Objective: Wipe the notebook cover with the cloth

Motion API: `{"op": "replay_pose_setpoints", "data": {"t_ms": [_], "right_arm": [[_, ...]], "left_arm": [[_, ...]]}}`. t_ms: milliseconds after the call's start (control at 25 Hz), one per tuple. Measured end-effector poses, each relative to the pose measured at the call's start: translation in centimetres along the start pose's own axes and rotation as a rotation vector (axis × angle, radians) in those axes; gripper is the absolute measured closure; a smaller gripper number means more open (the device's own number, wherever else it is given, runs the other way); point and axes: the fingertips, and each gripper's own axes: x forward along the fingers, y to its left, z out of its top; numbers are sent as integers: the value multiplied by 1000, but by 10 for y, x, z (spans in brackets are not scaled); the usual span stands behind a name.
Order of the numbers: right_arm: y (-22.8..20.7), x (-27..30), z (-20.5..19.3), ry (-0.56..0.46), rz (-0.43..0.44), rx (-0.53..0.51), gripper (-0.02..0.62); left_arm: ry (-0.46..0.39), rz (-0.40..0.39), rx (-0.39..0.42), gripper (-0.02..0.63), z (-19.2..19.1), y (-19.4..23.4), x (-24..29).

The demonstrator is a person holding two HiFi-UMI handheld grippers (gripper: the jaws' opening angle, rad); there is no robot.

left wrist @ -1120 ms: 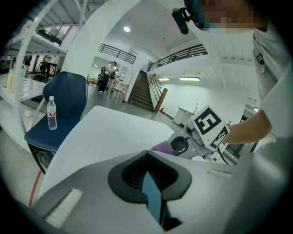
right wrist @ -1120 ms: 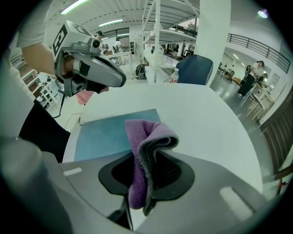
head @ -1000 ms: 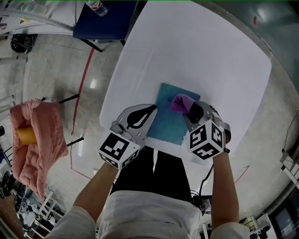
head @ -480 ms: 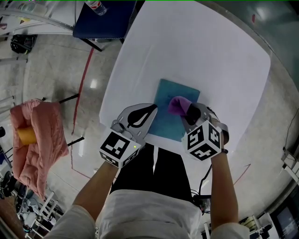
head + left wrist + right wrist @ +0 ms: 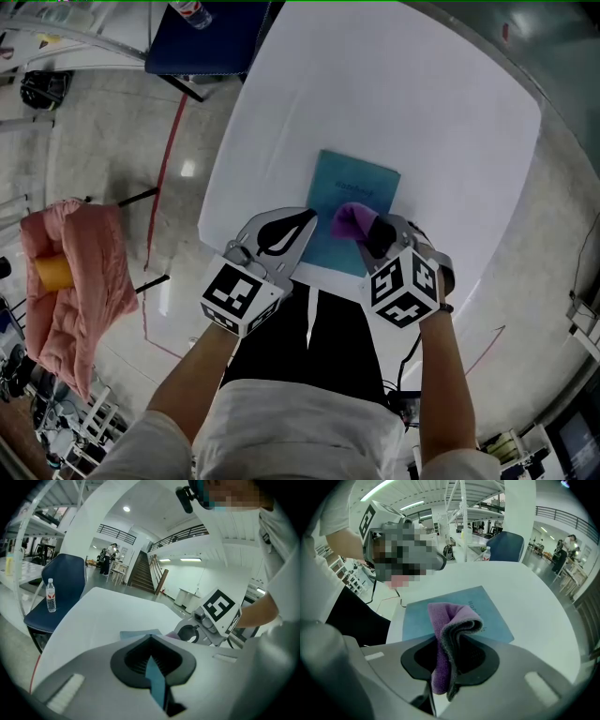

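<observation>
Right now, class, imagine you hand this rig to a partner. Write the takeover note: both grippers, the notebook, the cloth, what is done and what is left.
The left gripper is shut on the near-left edge of the teal notebook, pinning it on the white table.
The right gripper is shut on the purple cloth, folded, its free end over the near part of the cover.
Done: both grips set, cloth at the cover.
Left: sweep the cloth across the whole cover. How much is already wiped does not show.

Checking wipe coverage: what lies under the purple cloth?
The teal notebook lies under the cloth, which the right tongs pinch. The cover patch directly beneath the cloth is hidden, so its state cannot be seen.
</observation>
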Motion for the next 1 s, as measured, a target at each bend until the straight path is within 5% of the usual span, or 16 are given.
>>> {"op": "replay_pose_setpoints", "data": {"t_ms": [1000], "right_arm": [[67,-3,-17,43,215,57,489]], "left_arm": [[-4,-17,8,606,-8,-13,-7]]}}
